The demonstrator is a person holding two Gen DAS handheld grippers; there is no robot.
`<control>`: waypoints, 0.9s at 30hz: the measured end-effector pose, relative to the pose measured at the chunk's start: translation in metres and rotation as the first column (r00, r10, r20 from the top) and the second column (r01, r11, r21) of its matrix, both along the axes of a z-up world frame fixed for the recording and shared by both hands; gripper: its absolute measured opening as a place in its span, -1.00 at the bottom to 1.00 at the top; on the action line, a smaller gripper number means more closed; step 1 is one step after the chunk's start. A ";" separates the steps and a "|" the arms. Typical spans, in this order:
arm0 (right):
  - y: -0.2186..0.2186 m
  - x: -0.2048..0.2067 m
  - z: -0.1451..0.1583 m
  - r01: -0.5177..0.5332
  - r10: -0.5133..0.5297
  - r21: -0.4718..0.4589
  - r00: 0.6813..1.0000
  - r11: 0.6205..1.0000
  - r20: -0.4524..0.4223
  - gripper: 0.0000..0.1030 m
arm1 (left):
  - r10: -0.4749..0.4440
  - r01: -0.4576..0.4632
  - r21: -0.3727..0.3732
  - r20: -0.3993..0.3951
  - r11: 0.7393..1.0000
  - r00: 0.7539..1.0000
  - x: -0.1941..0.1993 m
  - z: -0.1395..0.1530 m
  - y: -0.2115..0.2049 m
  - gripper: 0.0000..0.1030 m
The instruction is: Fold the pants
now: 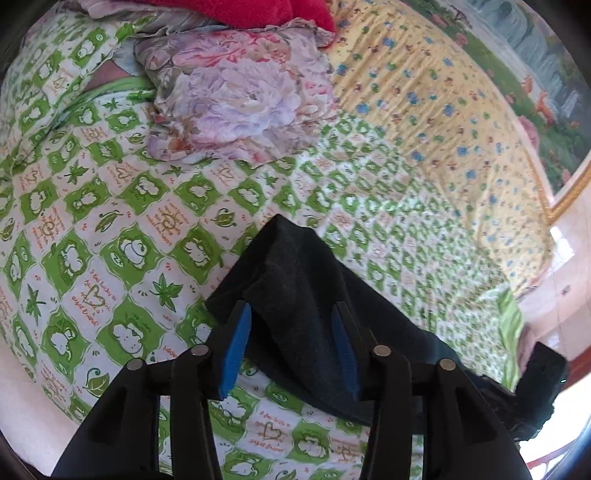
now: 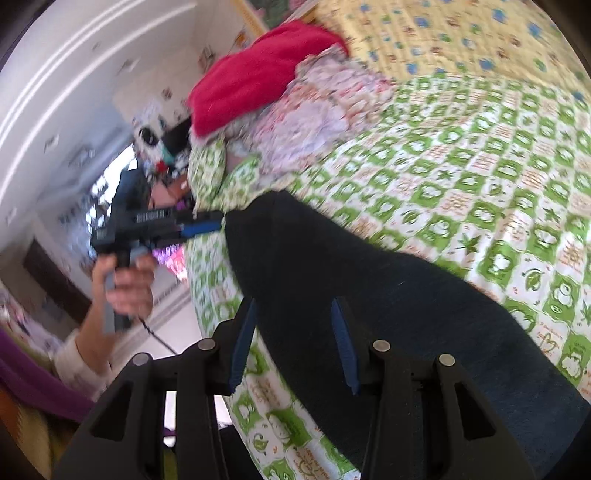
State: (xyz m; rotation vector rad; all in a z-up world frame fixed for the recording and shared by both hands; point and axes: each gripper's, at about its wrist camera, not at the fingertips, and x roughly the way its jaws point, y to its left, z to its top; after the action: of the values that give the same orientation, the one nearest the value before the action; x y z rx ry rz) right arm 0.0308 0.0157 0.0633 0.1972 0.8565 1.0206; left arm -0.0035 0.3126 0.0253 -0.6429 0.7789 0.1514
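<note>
**Both claws spread above dark pants on the bed**

The pants [image 1: 306, 295] lie flat on the bed's green-and-white checked bedspread [image 1: 110, 206]. In the left wrist view one corner of the dark cloth points toward 12 o'clock, and the rest runs off toward 4 o'clock.

Left claw [image 1: 291, 347]: the blue pads [image 1: 236, 347] stand apart. The cloth shows between them, but neither pad presses on it.

Right claw [image 2: 295, 347]: jaws likewise spread, with the pants [image 2: 369, 302] under and between the fingers and no pinch visible. This view is blurred.

In the right wrist view the left claw [image 2: 207, 225] appears at 9 o'clock, held by a hand [image 2: 125, 284] in a pale sleeve [image 2: 74, 362], its blue tip just beside the far edge of the pants.

A floral pillow [image 1: 240, 99] and a red blanket [image 1: 236, 11] lie at 12 o'clock in the left view. A yellow flowered sheet [image 1: 424, 110] covers the bed toward 2 o'clock.
</note>
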 end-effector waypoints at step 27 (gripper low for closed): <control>0.012 0.114 -0.051 0.000 -0.056 -0.222 0.968 0.975 -0.246 -0.15 | 0.053 -0.059 -0.050 -0.117 0.997 0.992 0.005 -0.058 0.014 -0.03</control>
State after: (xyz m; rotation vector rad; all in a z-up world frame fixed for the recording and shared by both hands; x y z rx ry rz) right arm 0.1446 0.0280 0.0119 0.1510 1.1880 0.8769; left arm 0.0017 0.3269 -0.0330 -0.7115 0.8797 0.2213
